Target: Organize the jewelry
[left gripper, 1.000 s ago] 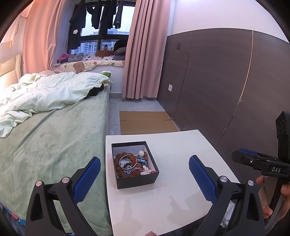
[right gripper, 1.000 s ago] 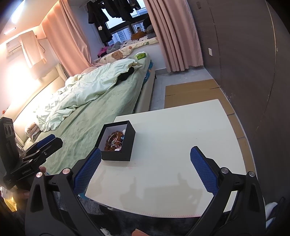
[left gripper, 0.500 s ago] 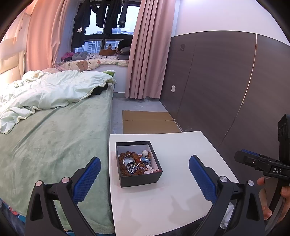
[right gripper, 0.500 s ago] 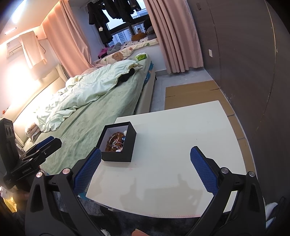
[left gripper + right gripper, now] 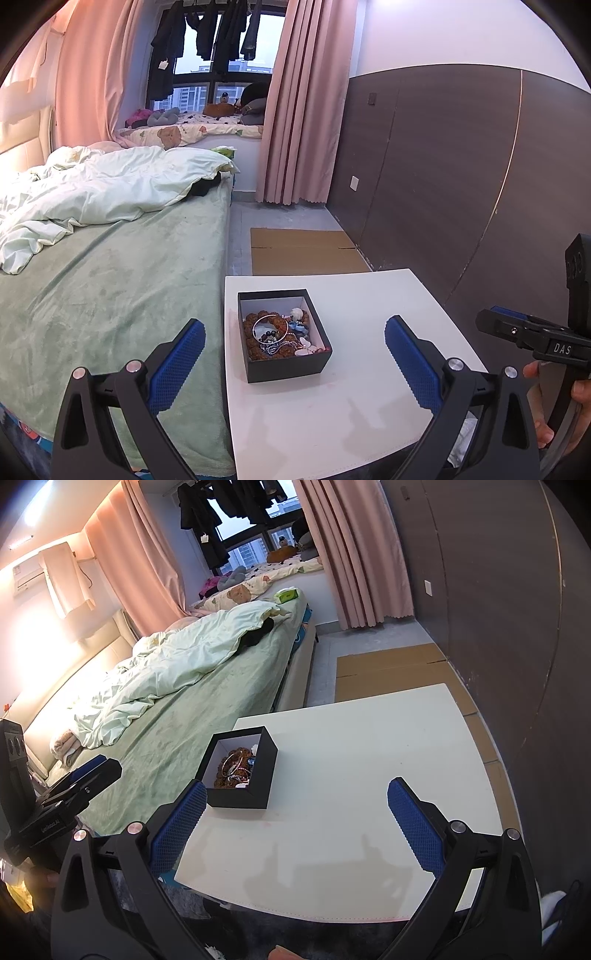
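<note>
- The bed (image 5: 110, 280) fills the left, its green cover running right up to the left edge of the table (image 5: 369, 387), with no gap showing between them in the left wrist view.
- The left gripper (image 5: 293, 363) is held low at the near end, jaws spread wide and holding nothing; its left finger hangs over the bed and its right finger over the table.
- The black box (image 5: 284, 334) sits open on the table's left half, close to the left edge and nearer the far end than the near one.
- Inside it the jewelry (image 5: 275, 332) lies in a heap: brown beads, a silver bangle, small pale pieces.
- Right of the box the tabletop is bare out to its right edge and near edge.
- The right gripper (image 5: 297, 829) is also wide and empty, over the near edge, its left finger just beside the box's near corner.
- Beyond the table's far edge, flattened cardboard (image 5: 306, 251) covers the floor; the dark wall panel (image 5: 461, 177) runs along the right.
</note>
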The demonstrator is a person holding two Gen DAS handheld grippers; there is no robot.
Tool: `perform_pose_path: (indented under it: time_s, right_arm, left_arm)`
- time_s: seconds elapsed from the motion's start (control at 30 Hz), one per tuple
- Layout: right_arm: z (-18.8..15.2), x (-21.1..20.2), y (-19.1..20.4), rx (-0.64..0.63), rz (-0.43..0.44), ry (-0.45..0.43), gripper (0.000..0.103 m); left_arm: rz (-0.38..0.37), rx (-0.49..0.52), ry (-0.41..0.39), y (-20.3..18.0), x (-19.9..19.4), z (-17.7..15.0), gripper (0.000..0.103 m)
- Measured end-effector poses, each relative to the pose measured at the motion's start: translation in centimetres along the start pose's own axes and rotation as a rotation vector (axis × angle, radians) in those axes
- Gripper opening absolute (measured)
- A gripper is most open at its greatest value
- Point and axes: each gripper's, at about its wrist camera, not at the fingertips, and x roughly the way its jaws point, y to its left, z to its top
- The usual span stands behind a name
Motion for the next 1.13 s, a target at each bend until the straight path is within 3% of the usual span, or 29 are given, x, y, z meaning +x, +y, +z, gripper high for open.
perform_pose_path:
  time_s: [1.13]
  right_arm:
    - [0.0,-0.1,0.0,0.000,-0.001,0.000,0.098]
  left_arm:
    - [-0.017,0.016,0.020,-0.1,0.8,0.0,0.095]
